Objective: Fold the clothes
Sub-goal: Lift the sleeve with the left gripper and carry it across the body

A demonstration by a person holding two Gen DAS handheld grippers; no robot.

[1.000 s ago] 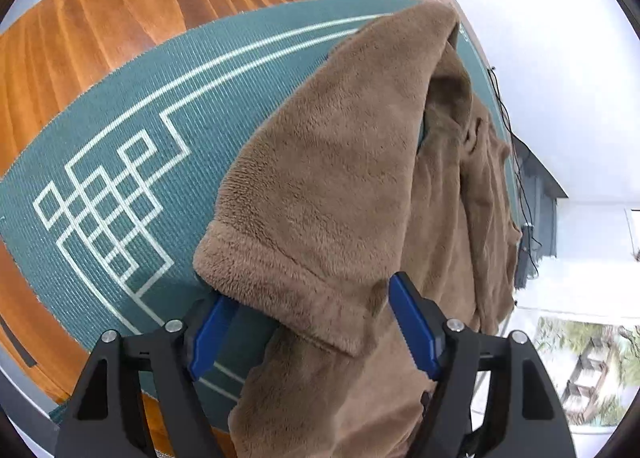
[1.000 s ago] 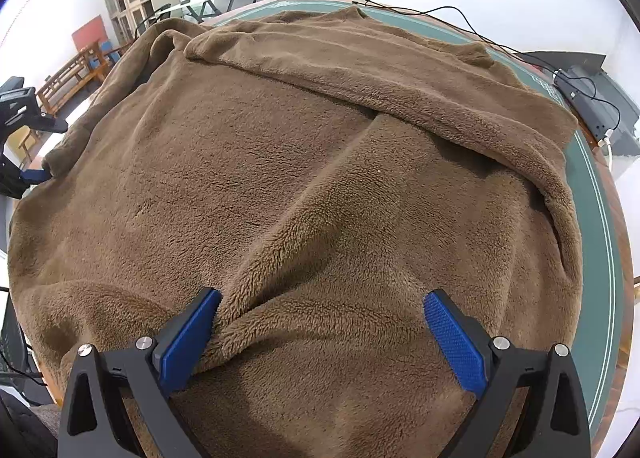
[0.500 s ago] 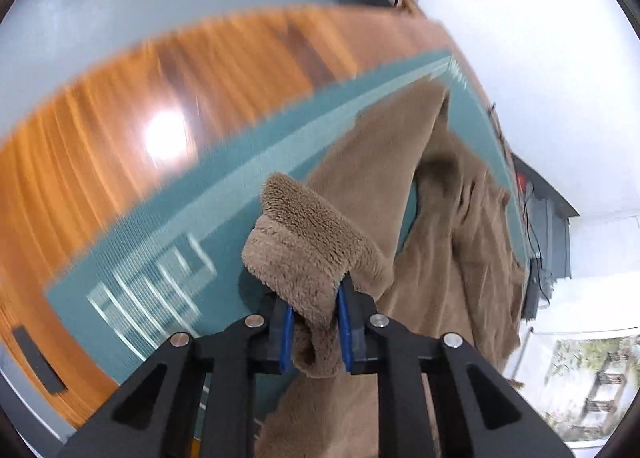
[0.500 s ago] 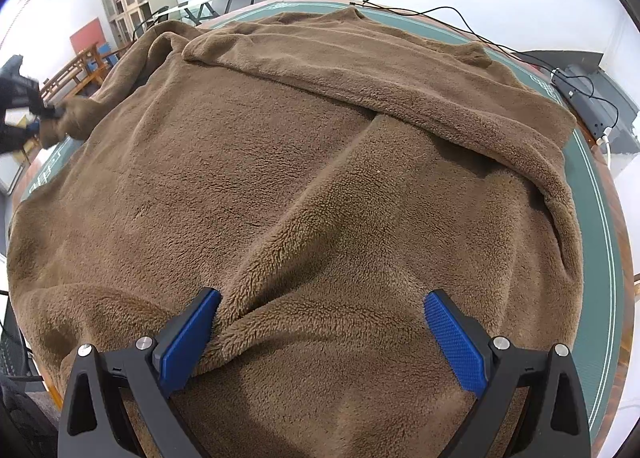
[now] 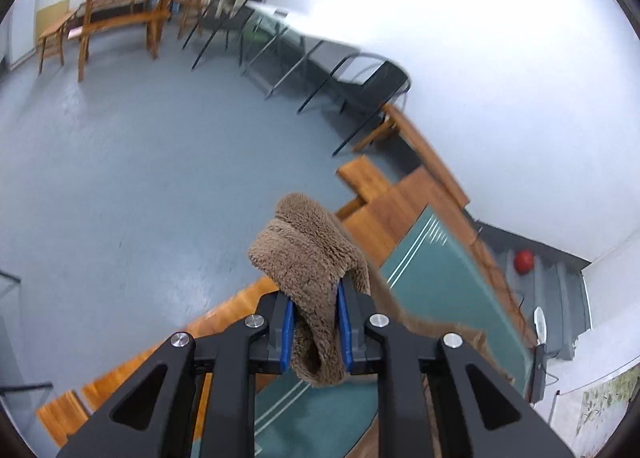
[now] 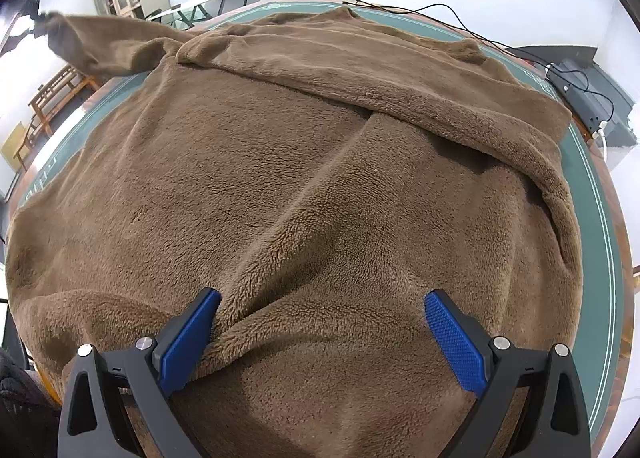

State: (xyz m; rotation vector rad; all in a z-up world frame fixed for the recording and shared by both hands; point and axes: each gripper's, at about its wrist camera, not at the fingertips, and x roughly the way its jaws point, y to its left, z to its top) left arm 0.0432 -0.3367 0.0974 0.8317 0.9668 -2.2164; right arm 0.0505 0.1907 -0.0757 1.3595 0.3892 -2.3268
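Left hand-held gripper (image 5: 316, 332): just clamped the brown fleece garment's (image 6: 320, 198) sleeve cuff (image 5: 310, 258), now lifted off the tabletop (image 5: 436, 282).
Right hand-held gripper (image 6: 322, 332): wide, resting on garment body.
Meaning: sleeve fold starting.

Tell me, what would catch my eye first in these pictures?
A big brown fleece garment spread across a green mat fills the right view, with the right gripper open over its near edge. In the left view, the left gripper is clamped on a fleece cuff, lifted above the table.
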